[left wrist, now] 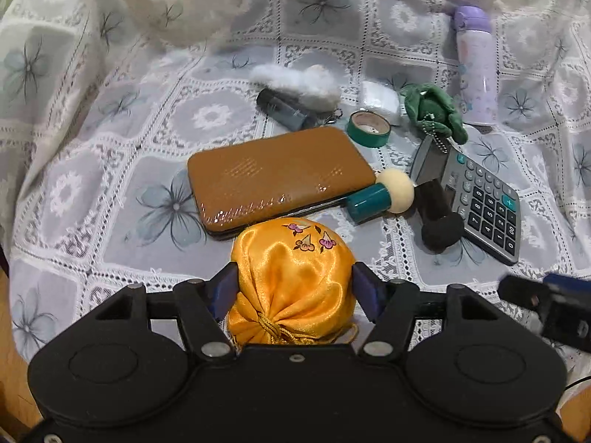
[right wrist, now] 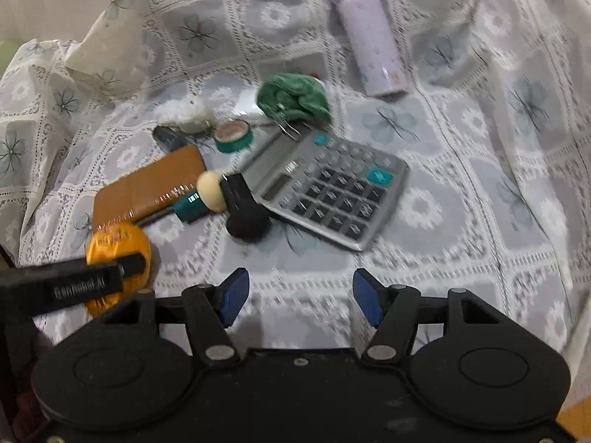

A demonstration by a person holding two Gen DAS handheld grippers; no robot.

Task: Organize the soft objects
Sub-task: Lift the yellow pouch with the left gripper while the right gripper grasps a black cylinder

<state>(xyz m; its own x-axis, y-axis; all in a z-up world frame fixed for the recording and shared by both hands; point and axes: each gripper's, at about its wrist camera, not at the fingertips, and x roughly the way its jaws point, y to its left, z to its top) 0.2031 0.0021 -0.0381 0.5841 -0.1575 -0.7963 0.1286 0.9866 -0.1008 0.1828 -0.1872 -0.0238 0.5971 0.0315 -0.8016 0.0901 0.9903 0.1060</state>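
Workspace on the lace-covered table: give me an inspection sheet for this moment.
Surface: lace tablecloth, wrinkled, printed with flowers.
Job's things: orange satin pouch between the left tongs; green plush and white fluffy toy lying further back.
Clutter: brown case, calculator, tape roll, purple bottle, two sponge-headed applicators.
Grippers: left tongs closed on the pouch; right tongs open, empty.
Cables: nothing seen.
Surroundings: wooden floor at the edge.

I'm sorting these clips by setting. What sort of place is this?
Probably a home, on a table or bed draped with a lace floral cloth. Household odds and ends lie on it: a calculator, a lilac flask, a brown wallet and a green plush toy.
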